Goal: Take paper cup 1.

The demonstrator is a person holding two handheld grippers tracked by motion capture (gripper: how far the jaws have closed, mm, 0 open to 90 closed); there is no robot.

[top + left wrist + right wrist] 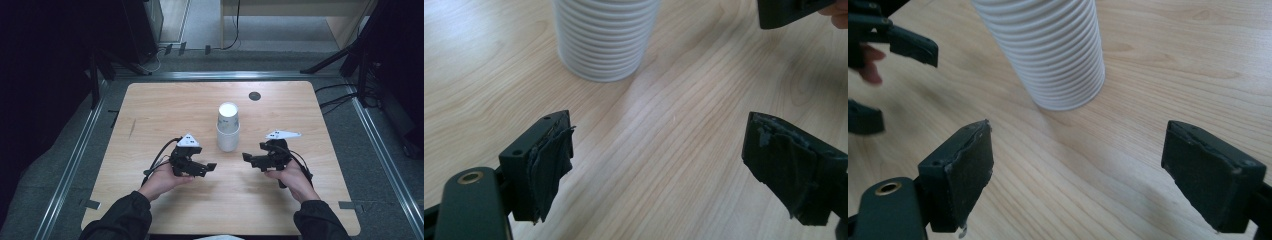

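Left gripper (212,168) jaws wide apart, empty. Right gripper (246,157) same, beside white ribbed cups (228,127). No readable writing.

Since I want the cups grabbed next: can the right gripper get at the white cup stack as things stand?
Probably yes. The right gripper has its jaws open and empty, aimed at the white cup stack, with bare table between. The left gripper sits off to the other side.
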